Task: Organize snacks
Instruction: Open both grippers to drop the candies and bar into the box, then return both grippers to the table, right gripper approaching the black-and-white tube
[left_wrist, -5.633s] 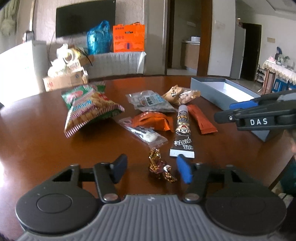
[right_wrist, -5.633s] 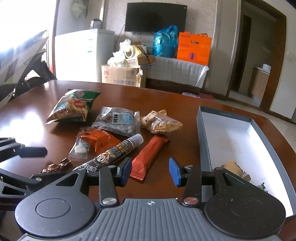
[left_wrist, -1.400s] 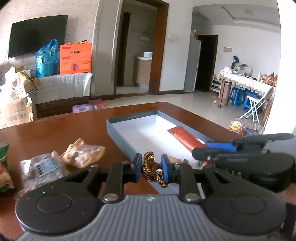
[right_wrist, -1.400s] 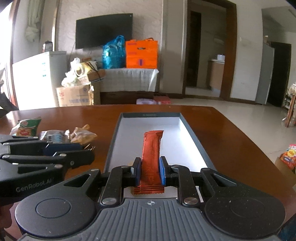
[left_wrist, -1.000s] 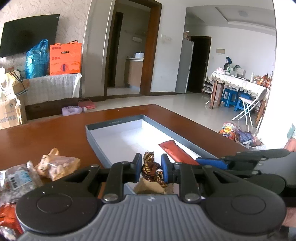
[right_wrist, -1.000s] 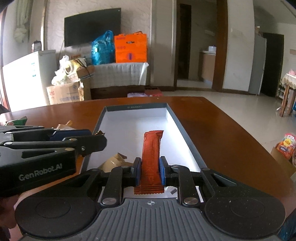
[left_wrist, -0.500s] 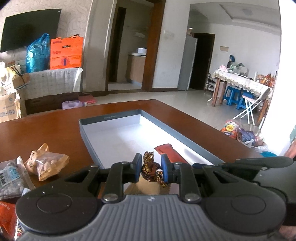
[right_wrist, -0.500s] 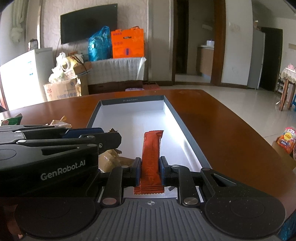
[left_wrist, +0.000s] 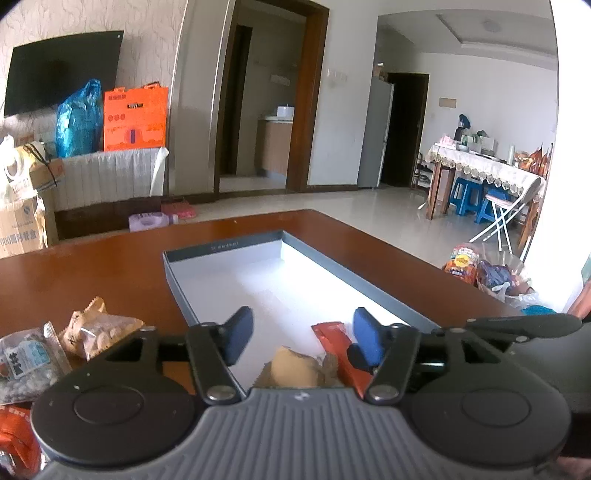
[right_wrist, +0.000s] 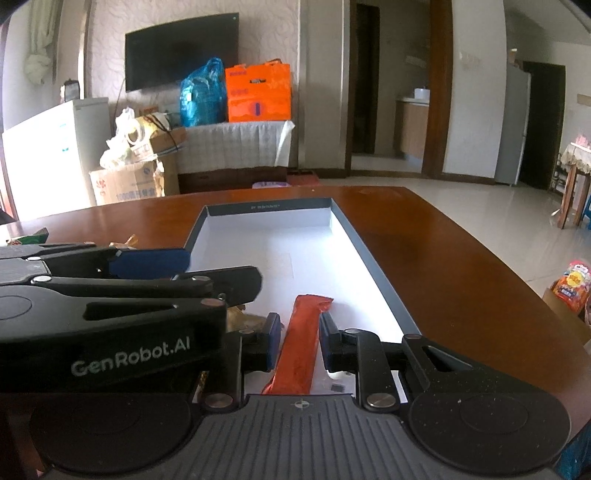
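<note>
Half a second ago the left gripper (left_wrist: 302, 338) was pinched on a gold-foil candy and the right gripper (right_wrist: 296, 341) was clamped on the orange bar (right_wrist: 301, 345); now both sets of jaws have sprung apart. The left one is spread wide with nothing between its blue pads, and the candy is out of sight, presumably dropped into the near end of the box, though I can't pick it out. The right one has parted only slightly, with the bar lying loose between the pads inside the grey box (left_wrist: 225, 245). The two tools sit close side by side over that near end, likely so each drop lands beside the tan packet (left_wrist: 291, 367) already there and the far end stays free. Out on the wooden table (left_wrist: 110, 266) to the left, a peanut bag (left_wrist: 98, 332) and a clear packet (left_wrist: 27, 360) wait unsorted, so more trips seem needed.
</note>
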